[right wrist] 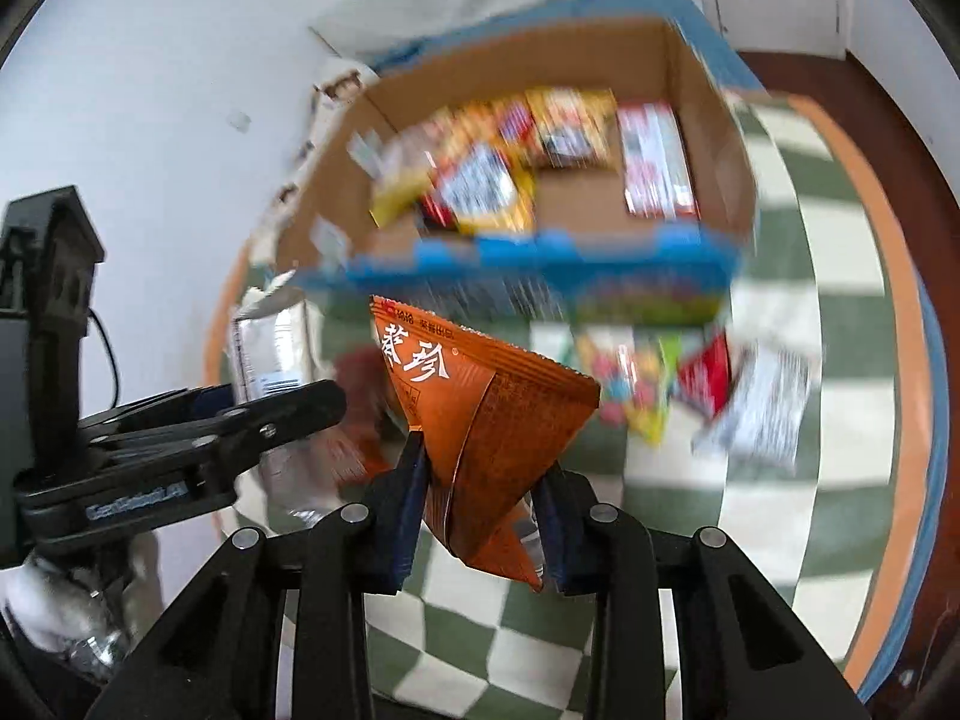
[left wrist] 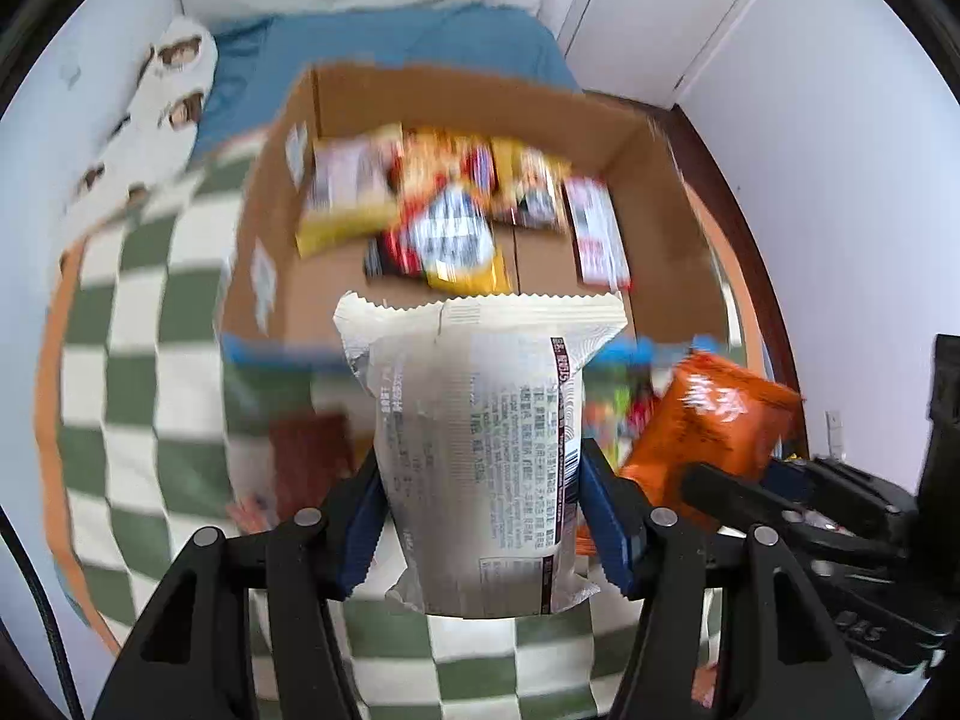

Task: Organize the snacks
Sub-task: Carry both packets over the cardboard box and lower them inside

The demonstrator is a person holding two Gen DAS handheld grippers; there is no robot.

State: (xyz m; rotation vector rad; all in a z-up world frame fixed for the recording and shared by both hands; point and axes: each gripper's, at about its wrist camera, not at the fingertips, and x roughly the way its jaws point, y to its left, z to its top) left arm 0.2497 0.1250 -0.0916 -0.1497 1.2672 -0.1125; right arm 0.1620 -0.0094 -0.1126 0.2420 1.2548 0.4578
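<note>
Left gripper (left wrist: 480, 516) has its fingers clamped on the white packet (left wrist: 480, 438), right gripper (right wrist: 480, 510) pinching the orange packet (right wrist: 480, 420), both held above the checkered rug (right wrist: 780, 480) just short of the cardboard box (left wrist: 648, 180). Best carried over the near wall before letting go.

Two fisheye wrist cameras, side by side, both look forward and down from close range at an open cardboard box (left wrist: 648, 192) (right wrist: 714, 138) on a green checkered rug (left wrist: 132, 372) (right wrist: 780, 480), each glimpsing the other's gripper.
</note>
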